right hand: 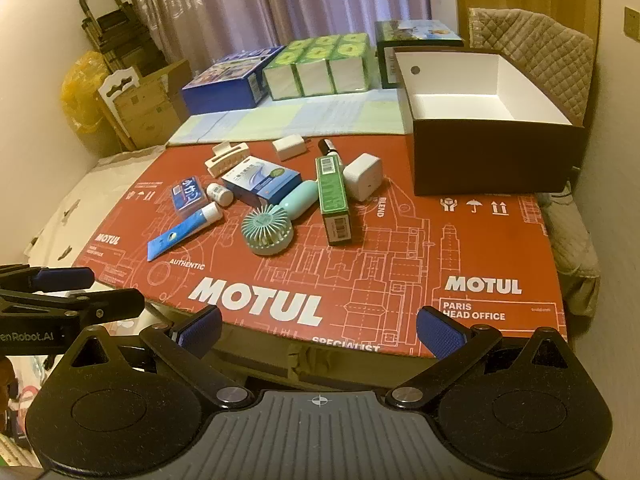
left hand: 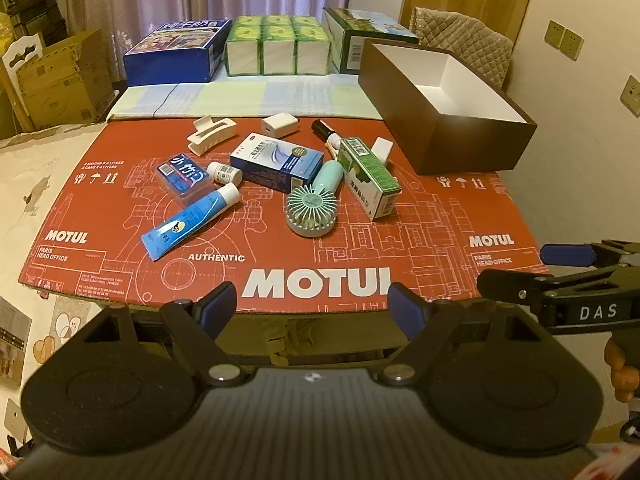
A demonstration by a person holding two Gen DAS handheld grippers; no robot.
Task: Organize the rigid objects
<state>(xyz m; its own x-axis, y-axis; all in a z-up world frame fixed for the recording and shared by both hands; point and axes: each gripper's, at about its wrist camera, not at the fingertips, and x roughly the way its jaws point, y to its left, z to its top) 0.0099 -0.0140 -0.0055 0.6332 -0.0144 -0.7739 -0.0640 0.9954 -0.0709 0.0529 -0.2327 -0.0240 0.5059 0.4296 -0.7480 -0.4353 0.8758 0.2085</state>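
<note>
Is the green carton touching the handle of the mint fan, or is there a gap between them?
Cannot tell. In the left wrist view the green carton overlaps the mint fan handle; the right wrist view also shows no gap, but overlap alone does not prove contact.

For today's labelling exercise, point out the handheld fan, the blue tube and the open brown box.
handheld fan (left hand: 311,203): left wrist view, centre of its round grille.
blue tube (left hand: 188,223): left wrist view, middle of its body.
open brown box (right hand: 492,156): right wrist view, dark front wall.

the left tool (left hand: 310,304) hangs wide open at the bench's (left hand: 400,248) near edge. a mint fan (left hand: 311,209) lies among small packages. the brown box (left hand: 448,110) sits far right.
</note>
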